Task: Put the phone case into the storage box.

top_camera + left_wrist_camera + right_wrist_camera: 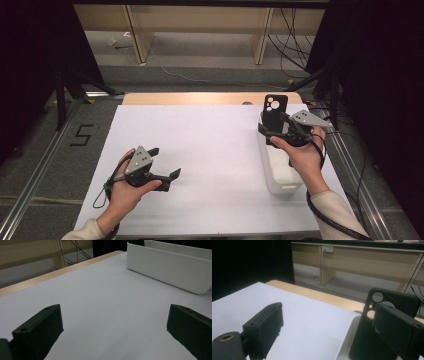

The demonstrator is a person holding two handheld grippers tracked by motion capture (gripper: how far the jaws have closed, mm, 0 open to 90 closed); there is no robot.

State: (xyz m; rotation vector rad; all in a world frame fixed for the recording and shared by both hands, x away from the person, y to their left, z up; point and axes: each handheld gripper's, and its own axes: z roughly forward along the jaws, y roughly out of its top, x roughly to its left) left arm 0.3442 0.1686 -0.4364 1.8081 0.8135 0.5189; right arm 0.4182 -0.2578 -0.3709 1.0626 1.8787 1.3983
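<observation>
1. Our right gripper (pixel 272 128) is spread wide, one jaw beside the black phone case (pixel 274 111), not pinching.
2. The case stands upright at the white bin's (pixel 280 175) far end.
3. Our left gripper (pixel 165 162), spread and empty, idles well left of the bin; lifting remains.

Big bare middle of white surface (pixel 210 150): lots of room to pass. Right side blocked by long white bin (pixel 280 172). Black phone case (pixel 274 111) stands tall in bin's far end. Left side open.
</observation>
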